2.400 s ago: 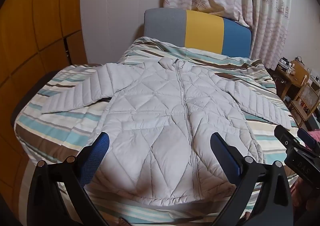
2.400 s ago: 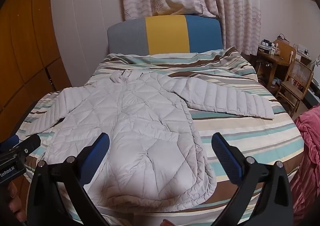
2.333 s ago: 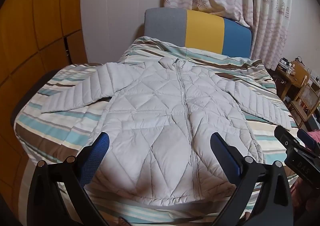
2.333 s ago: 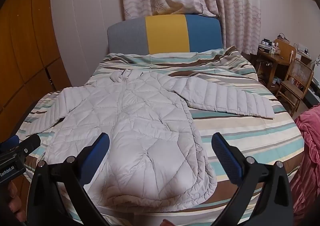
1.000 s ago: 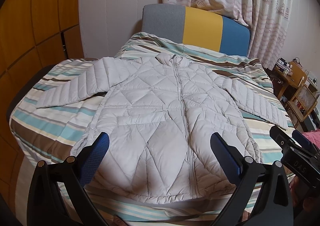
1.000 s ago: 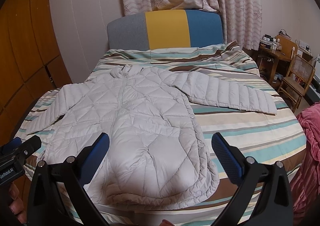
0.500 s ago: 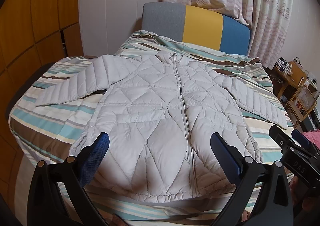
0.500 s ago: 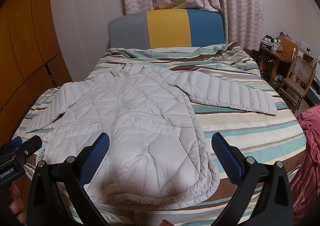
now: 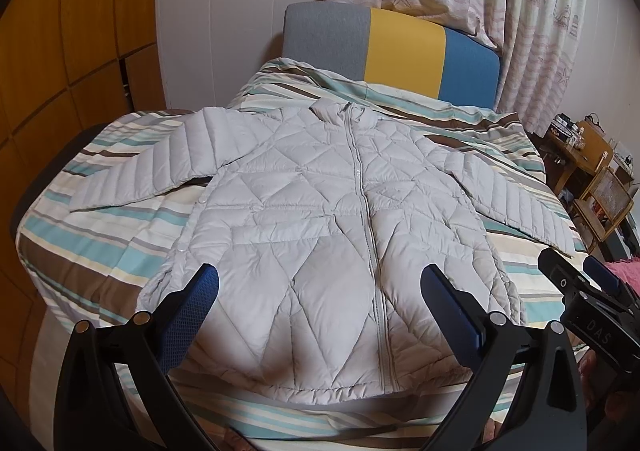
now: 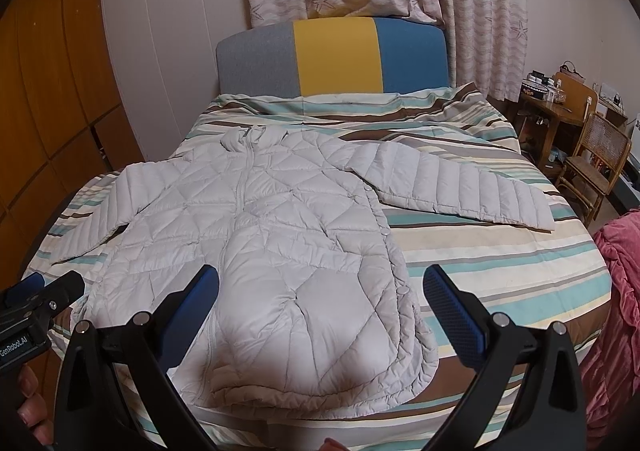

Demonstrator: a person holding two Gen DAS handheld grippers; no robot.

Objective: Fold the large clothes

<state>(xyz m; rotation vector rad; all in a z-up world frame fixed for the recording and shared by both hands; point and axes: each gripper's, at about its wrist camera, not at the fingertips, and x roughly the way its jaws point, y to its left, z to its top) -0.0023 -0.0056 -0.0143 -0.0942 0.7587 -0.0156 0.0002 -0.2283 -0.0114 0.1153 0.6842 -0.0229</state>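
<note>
Over jacket [image 9: 320, 235], both tongs wide, empty

White letters reading "DAS" are printed on the black body of the right gripper [image 9: 592, 283], seen at the right edge of the left wrist view, beside the left gripper's own fingers. In the right wrist view, "GenRobot.AI" appears in white, its first letter cut off, on the left gripper [image 10: 44, 291] at the left edge.
</note>
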